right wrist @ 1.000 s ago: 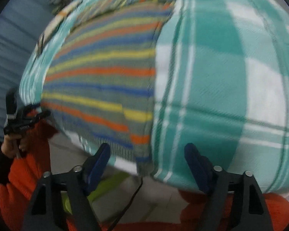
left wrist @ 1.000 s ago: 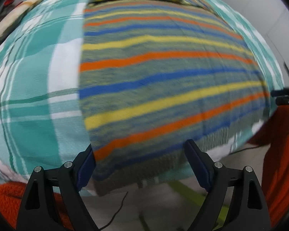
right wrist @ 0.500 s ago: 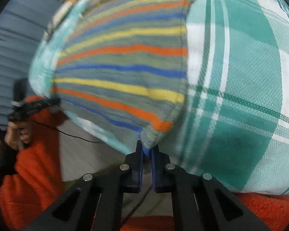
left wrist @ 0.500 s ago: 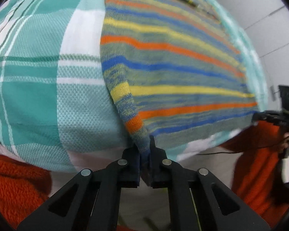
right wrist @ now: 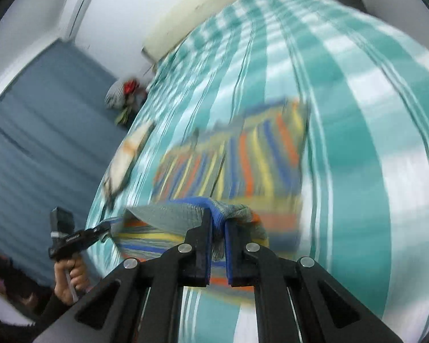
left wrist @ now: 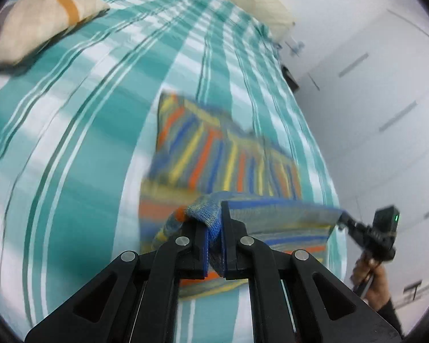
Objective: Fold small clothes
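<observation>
Striped knit sweater (left wrist: pixel 228 154) lies on my plaid bedspread (left wrist: pixel 71 143). My left gripper (left wrist: pixel 214 228) and right gripper (right wrist: pixel 218 228) each pinch a hem corner, lifted.

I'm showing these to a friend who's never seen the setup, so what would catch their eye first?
First, the striped knit garment in orange, blue and yellow, lying on the teal-and-white plaid bedspread. Its near edge is lifted off the bed, pinched at one corner by the left hand-held gripper and at the other by the right hand-held gripper, both clamped shut on the fabric. A beige pillow sits at the far left of the left wrist view.
</observation>
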{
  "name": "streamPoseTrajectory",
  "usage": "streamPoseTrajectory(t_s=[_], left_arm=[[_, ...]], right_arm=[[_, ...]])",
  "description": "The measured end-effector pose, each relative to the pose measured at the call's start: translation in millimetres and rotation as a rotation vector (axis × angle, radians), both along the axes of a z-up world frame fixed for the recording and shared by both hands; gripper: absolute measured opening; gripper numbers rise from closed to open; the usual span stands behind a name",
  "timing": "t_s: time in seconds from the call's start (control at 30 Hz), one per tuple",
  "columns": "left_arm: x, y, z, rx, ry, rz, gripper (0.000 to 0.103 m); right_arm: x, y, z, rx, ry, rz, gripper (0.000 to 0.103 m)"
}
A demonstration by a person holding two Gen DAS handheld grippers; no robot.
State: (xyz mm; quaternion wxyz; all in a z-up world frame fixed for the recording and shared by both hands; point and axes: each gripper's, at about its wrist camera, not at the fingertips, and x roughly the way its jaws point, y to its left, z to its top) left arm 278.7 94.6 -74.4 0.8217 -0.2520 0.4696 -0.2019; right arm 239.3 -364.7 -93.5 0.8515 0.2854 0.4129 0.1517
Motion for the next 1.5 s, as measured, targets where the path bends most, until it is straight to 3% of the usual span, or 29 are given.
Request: streamPoseTrajectory(t_s=[0.13, 0.4, 0.43, 0.5, 0.57, 0.63, 0.73, 0.83, 0.93, 1.1, 1.17, 1.2, 1.27, 1.4, 1.5], left_arm=[[68.0, -9.3, -16.8, 0.003, 0.038, 0.047, 0.004], [155.4, -25.4, -57.4, 0.015, 0.146, 0.044, 0.006], [163.6, -23.4, -60.6, 0.0, 0.153, 0.064, 0.01], [179.3, -19.1, -65.7, -0.071, 0.159, 0.094, 0.029], [187.3, -14.7, -63.4, -0.123, 0.132, 0.135, 0.068], [190.3, -7.7, -54.7, -0.128, 0.076, 0.198, 0.083], [190.6, -2.0, -49.3, -0.106, 0.072, 0.238, 0.084], [172.2, -4.3, -43.6, -0.043, 0.041, 0.211, 0.084], [131.5, -21.7, -36.7, 0.052, -0.01, 0.109, 0.084], [46.8, -83.9, -48.3, 0.255, -0.09, -0.17, 0.09], [24.9, -108.0, -67.2, 0.377, -0.07, -0.267, 0.088], [14.8, -116.0, -76.9, 0.43, -0.051, -0.29, 0.087], [-7.1, -120.8, -78.3, 0.486, -0.062, -0.277, 0.087], [-46.5, -123.8, -60.4, 0.475, -0.099, -0.235, 0.093], [-74.6, -136.7, -56.6, 0.524, -0.13, -0.228, 0.095]], right_arm=[[71.4, -18.6, -13.7, -0.003, 0.022, -0.065, 0.007], [150.4, -50.6, -61.1, 0.117, 0.137, -0.129, 0.009], [157.9, -53.9, -68.7, 0.142, 0.151, -0.141, 0.013], [166.6, -65.0, -79.3, 0.204, 0.145, -0.211, 0.02], [171.3, -75.3, -84.1, 0.265, 0.118, -0.28, 0.029], [171.1, -85.7, -86.3, 0.306, 0.093, -0.351, 0.034], [168.9, -92.3, -79.6, 0.279, 0.069, -0.389, 0.034], [162.5, -89.2, -65.8, 0.183, 0.052, -0.367, 0.034], [145.1, -69.7, -48.6, 0.066, 0.038, -0.258, 0.034], [92.0, -11.7, -43.0, -0.126, 0.036, 0.002, 0.034], [69.1, 9.7, -66.3, -0.215, 0.116, 0.096, 0.034], [56.9, 16.2, -86.0, -0.306, 0.203, 0.121, 0.03], [34.2, 11.7, -95.2, -0.37, 0.203, 0.091, 0.027], [6.0, 3.5, -71.7, -0.404, 0.16, -0.025, 0.032], [-10.2, 10.7, -55.9, -0.432, 0.106, -0.056, 0.038]])
